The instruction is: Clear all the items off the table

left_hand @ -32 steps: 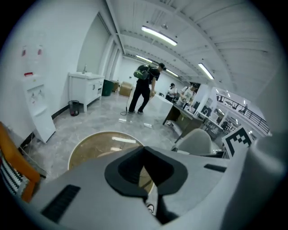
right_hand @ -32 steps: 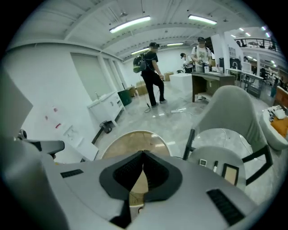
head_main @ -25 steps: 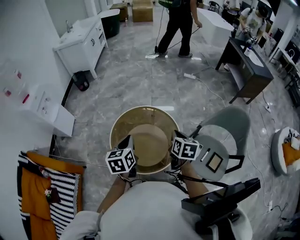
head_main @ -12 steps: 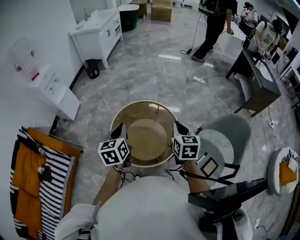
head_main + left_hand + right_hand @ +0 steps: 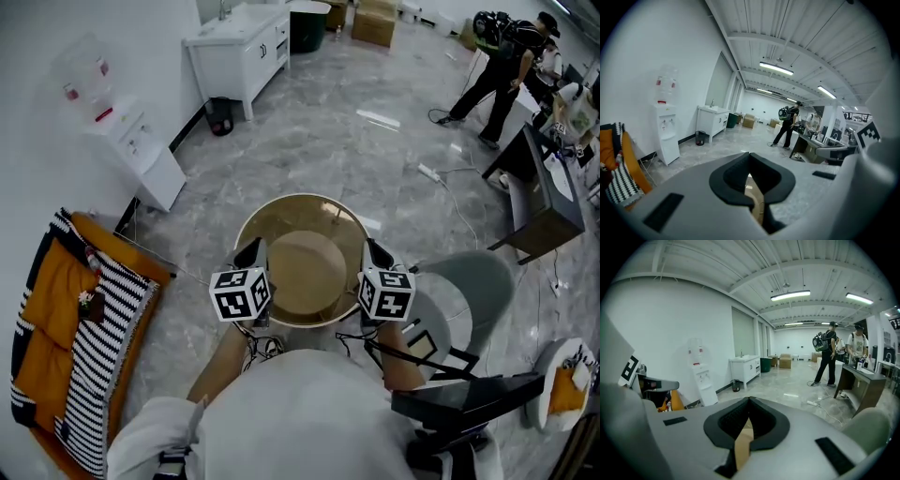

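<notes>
Tan-walled and round, the basket [image 5: 302,272] hangs over the marble floor [image 5: 309,141], the left gripper [image 5: 252,255] and right gripper [image 5: 376,255] each with jaws clamped on its rim at opposite sides. No counter shows, so what remains to clear cannot be judged; this item seems mid-carry.

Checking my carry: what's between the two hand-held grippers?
A round tan bin, rim gripped by left hand-held gripper and right hand-held gripper, seen in head view.

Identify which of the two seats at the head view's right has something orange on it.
The pale round seat at the far right edge, bearing an orange thing. The grey chair beside the held round tray shows nothing orange.
</notes>
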{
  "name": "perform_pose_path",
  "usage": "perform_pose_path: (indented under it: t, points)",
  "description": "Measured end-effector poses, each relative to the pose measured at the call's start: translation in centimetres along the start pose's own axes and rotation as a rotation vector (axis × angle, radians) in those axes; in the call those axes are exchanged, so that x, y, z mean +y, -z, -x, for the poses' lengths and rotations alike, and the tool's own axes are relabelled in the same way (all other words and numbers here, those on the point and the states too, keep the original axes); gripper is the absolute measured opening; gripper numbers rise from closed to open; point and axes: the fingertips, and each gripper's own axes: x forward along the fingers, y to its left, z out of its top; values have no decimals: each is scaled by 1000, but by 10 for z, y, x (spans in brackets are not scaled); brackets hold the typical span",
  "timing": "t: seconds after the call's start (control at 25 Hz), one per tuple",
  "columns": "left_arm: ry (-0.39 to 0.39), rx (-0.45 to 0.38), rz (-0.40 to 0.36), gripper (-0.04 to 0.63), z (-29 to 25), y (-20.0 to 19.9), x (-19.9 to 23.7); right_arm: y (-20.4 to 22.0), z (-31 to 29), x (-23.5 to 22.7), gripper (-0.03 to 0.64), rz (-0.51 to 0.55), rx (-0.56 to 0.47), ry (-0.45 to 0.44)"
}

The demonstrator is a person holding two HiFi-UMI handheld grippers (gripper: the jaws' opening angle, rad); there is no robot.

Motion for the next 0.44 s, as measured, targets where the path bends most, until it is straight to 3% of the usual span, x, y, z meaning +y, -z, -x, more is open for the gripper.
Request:
perform_pose_path:
  t: [0.44]
  points:
    - [1,7,13,8,4,6,10,14,1,7,23,-12,24,5]
